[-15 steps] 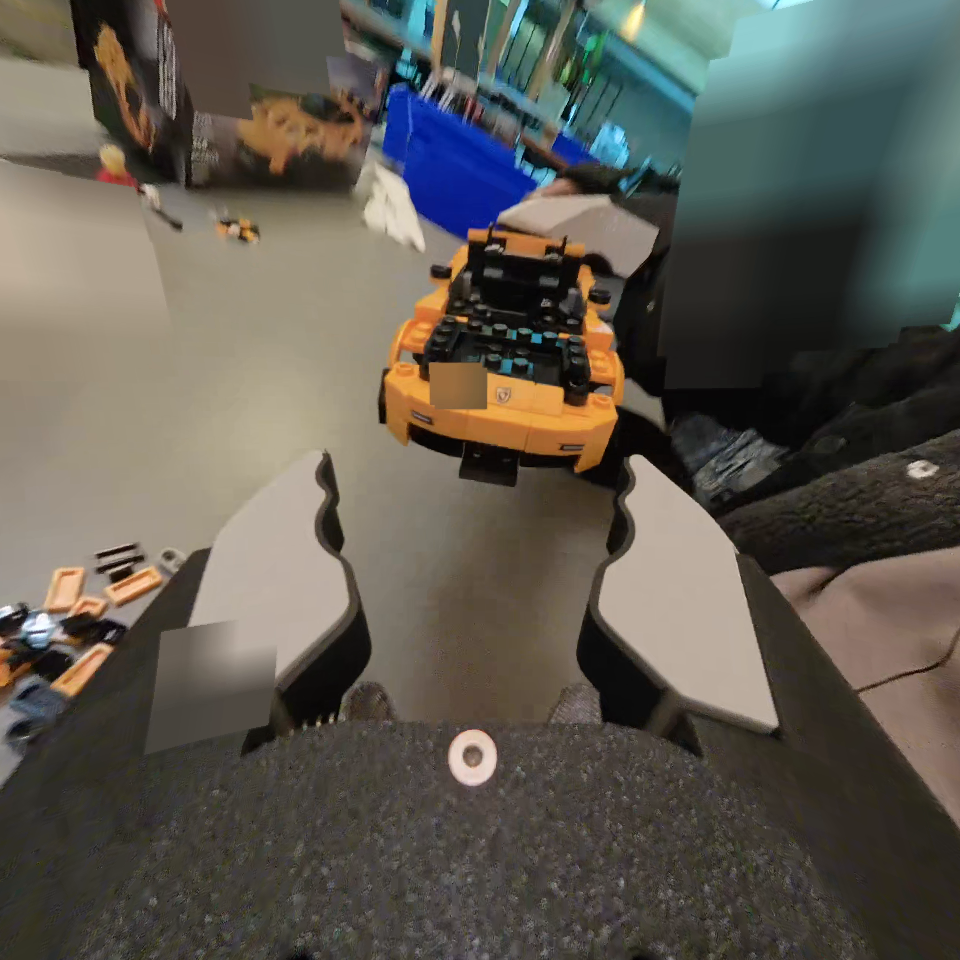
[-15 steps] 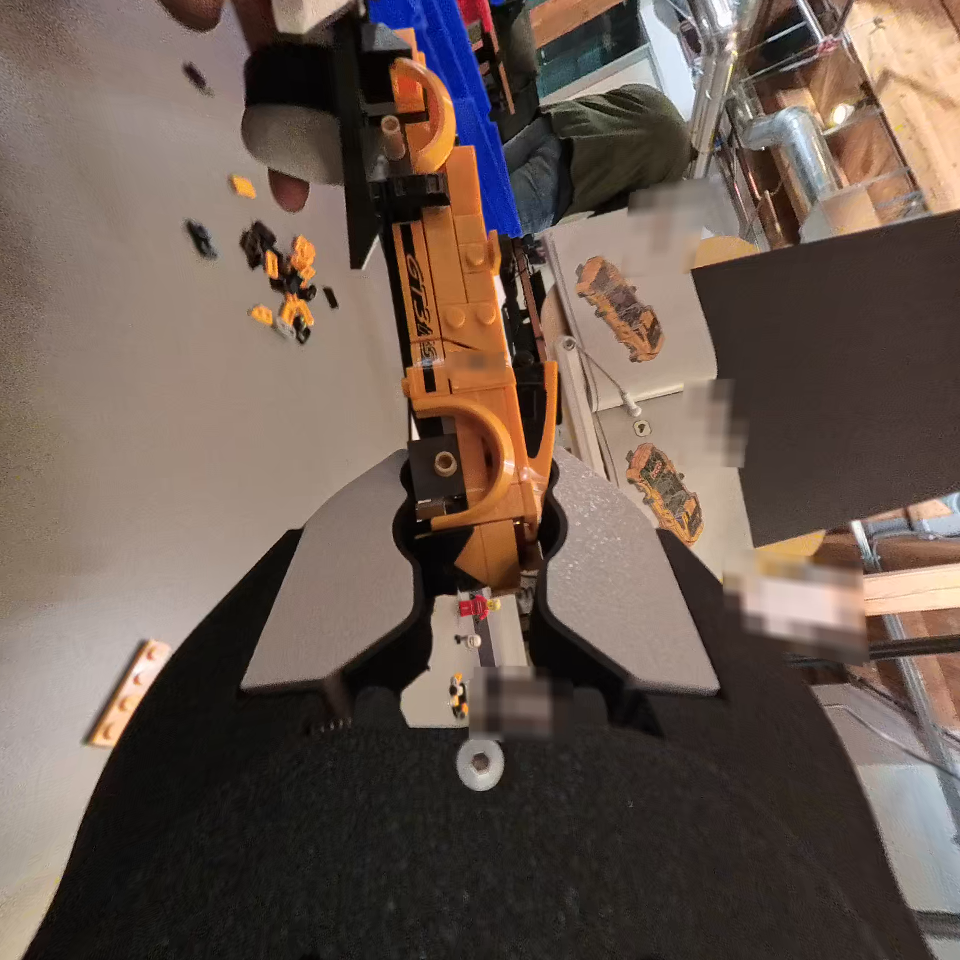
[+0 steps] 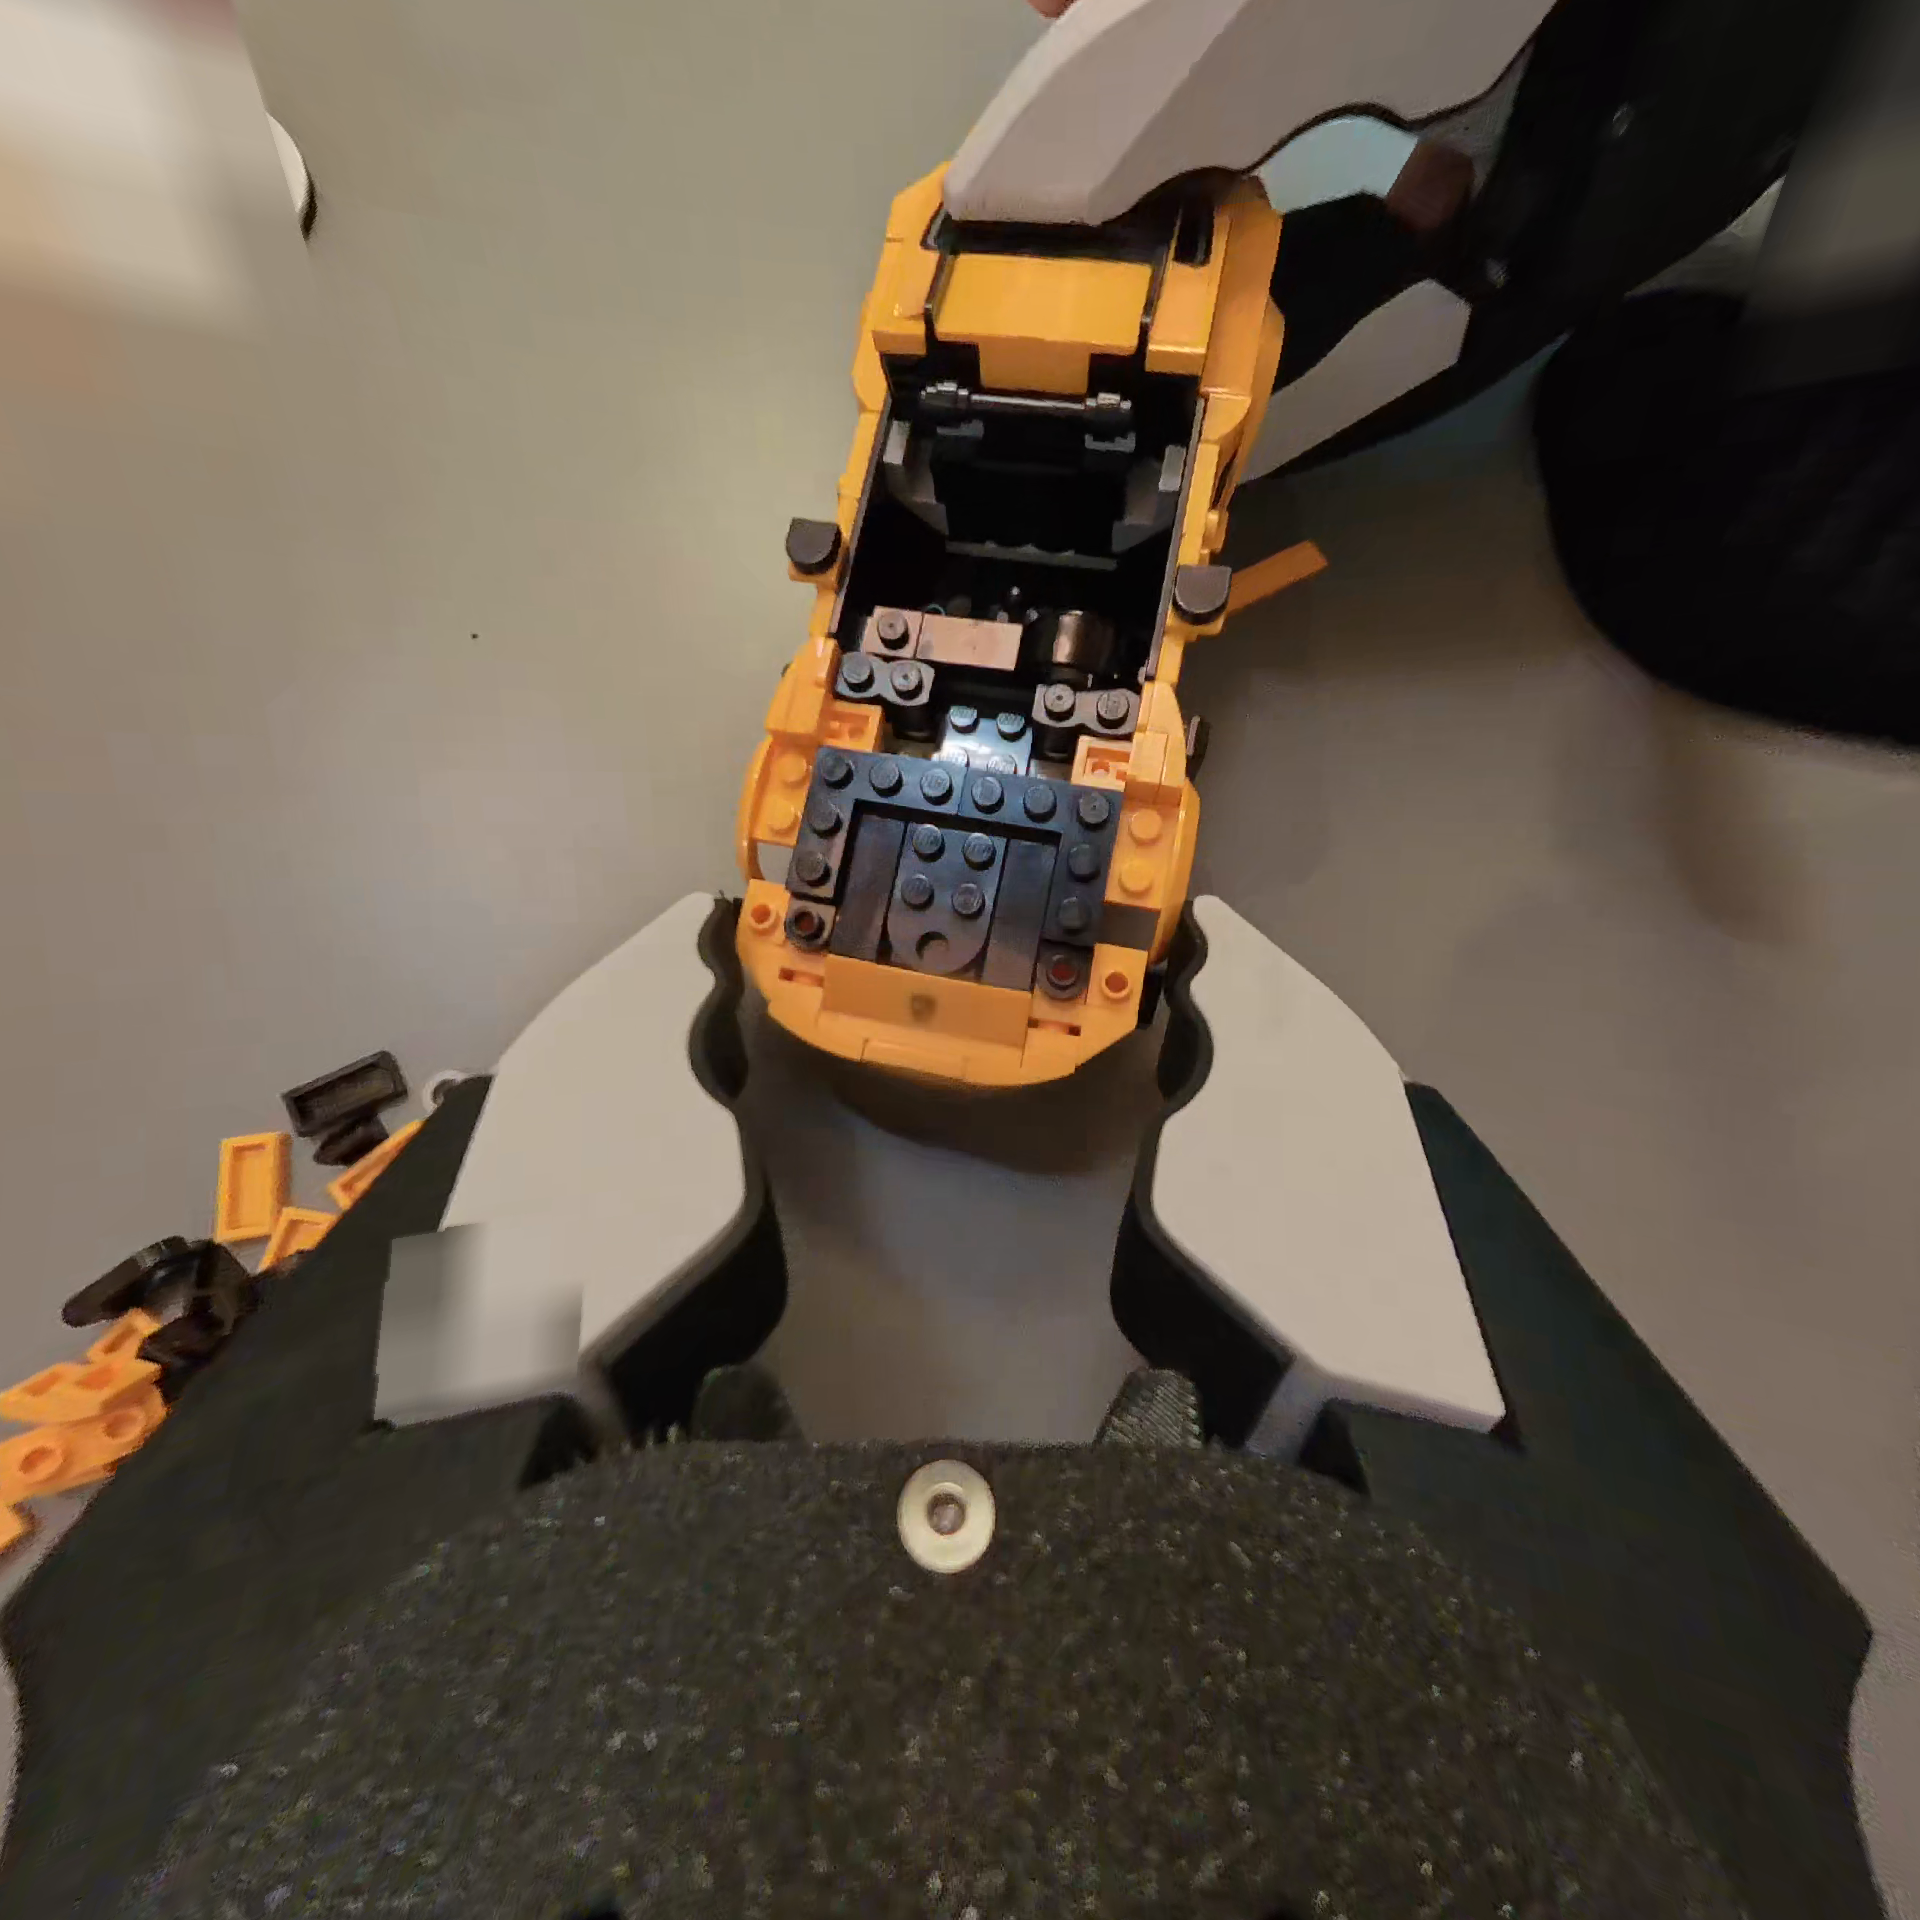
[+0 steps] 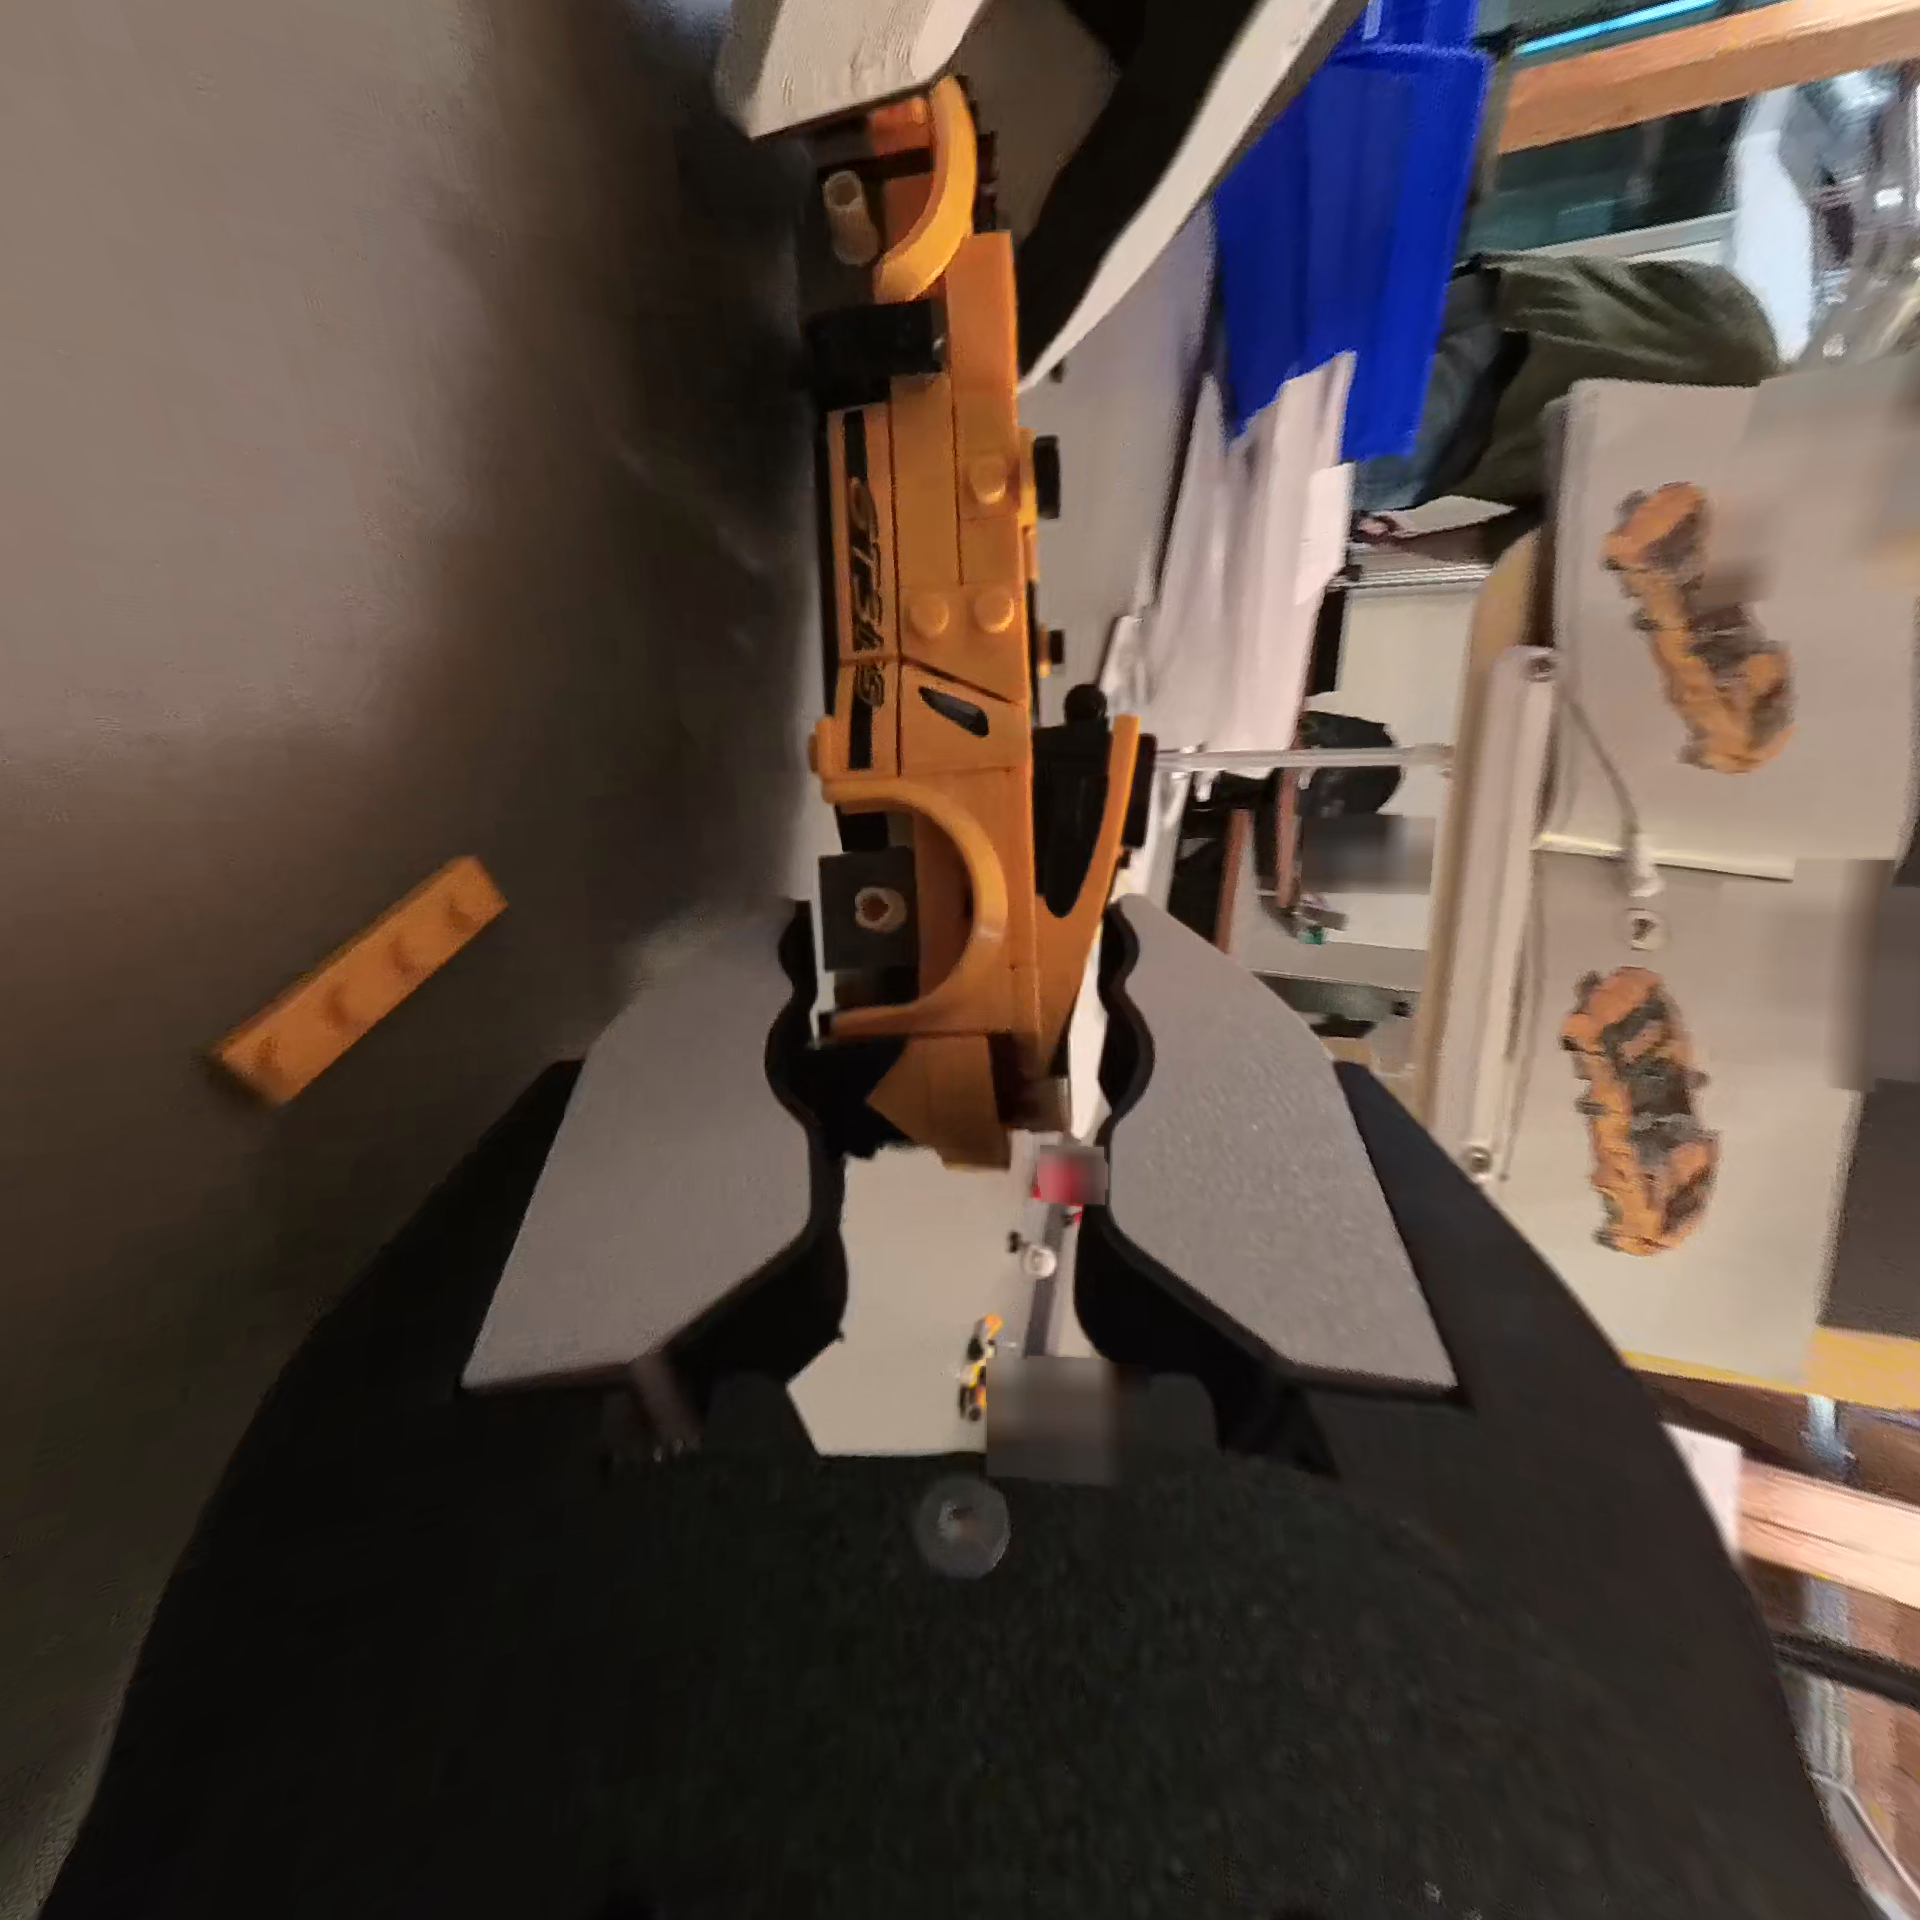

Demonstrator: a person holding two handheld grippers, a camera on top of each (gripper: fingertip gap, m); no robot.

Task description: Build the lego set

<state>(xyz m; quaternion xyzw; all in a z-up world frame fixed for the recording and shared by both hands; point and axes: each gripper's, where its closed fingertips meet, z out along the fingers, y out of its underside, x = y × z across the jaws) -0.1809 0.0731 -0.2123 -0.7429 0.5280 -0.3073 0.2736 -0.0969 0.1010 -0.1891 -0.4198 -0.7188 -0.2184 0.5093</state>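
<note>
The partly built orange and black lego car (image 3: 966,831) is held above the grey table (image 3: 416,623) with its roof open. My left gripper (image 3: 956,935) has its fingers closed against both sides of the car's nose. My right gripper (image 4: 956,935) is shut on the car's rear end (image 4: 935,644), seen from the side, one finger on top and one under it. In the left wrist view a right-gripper finger (image 3: 1091,125) lies over the car's rear. In the right wrist view a left-gripper finger (image 4: 831,62) sits at the car's front.
Loose orange and black pieces (image 3: 249,1174) lie on the table at the left. A long orange plate (image 4: 358,982) lies on the table beside the car. An instruction booklet (image 4: 1704,727) and a blue bin (image 4: 1340,229) stand beyond. Dark clothing (image 3: 1766,520) is at the right. My right fingertips sit around 10 centimeters from my left ones.
My left gripper has moved up to the car and closed around its nose; before, it was open and well short of it. My right gripper still holds the rear.
</note>
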